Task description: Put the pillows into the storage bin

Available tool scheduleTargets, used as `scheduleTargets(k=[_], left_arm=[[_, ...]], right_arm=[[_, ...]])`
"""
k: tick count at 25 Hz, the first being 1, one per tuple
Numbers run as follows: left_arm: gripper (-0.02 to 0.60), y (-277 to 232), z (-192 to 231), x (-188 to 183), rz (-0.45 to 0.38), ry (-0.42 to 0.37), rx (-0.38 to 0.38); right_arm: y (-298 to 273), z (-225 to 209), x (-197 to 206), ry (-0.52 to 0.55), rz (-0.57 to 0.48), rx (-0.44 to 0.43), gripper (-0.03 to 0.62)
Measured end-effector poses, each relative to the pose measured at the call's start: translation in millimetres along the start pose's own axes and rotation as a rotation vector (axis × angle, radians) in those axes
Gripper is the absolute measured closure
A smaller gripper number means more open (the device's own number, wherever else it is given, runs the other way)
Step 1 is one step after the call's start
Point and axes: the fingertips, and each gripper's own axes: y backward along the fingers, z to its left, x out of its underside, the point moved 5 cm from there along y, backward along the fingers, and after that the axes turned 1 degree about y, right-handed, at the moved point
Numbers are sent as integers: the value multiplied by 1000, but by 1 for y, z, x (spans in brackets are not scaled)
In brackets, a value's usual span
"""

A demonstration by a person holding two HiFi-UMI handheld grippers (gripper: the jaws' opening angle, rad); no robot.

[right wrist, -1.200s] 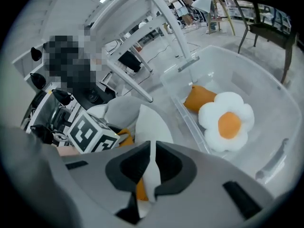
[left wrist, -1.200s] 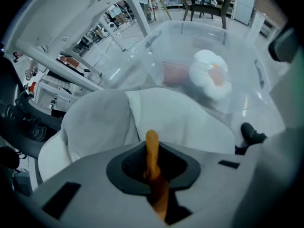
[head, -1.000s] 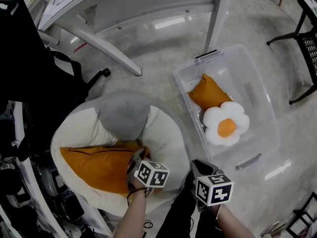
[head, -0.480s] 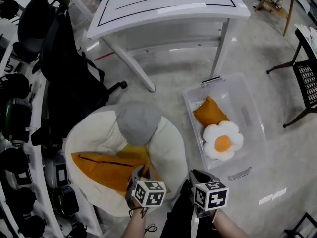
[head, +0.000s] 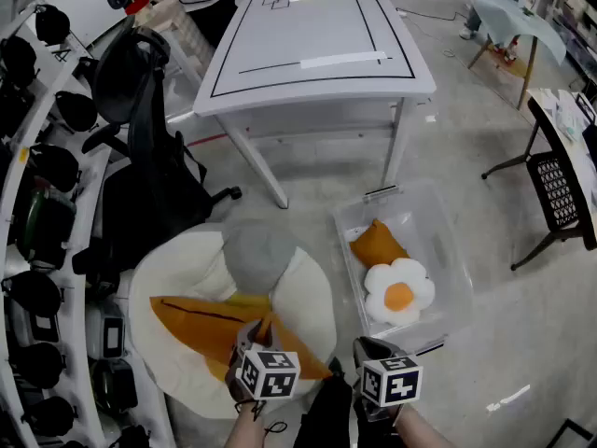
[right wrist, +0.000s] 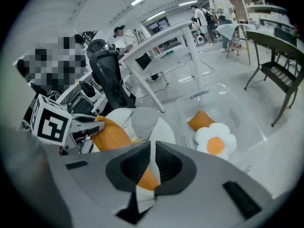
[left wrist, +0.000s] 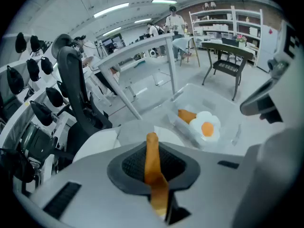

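The left gripper [left wrist: 152,165] and right gripper [right wrist: 152,167] each pinch an edge of the orange pillow [head: 201,325], which lies across the white cushion [head: 168,269] beside the storage bin [head: 437,250]. With only 2 thin bites of fabric, I reckon it could slip and drop short.

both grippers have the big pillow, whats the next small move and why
Probably carry it right, toward the storage bin. The left gripper and right gripper are each shut on the big pillow at its orange edge, and the bin has room beside the flower pillow.
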Motion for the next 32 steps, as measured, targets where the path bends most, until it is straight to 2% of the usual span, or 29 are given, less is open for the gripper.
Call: scheduleTargets(k=[7, 14, 24, 32], left_arm=[[538, 42, -29, -68, -141, -29, 75], [538, 71, -88, -134, -239, -61, 168], [538, 114, -168, -203, -337, -191, 251], [538, 147, -221, -250, -432, -276, 315]], right_arm=[[47, -15, 2, -21, -39, 40, 562], [92, -35, 4, -48, -94, 76, 562], [155, -75, 15, -133, -187, 147, 562], [191, -82, 30, -154, -229, 177, 563]])
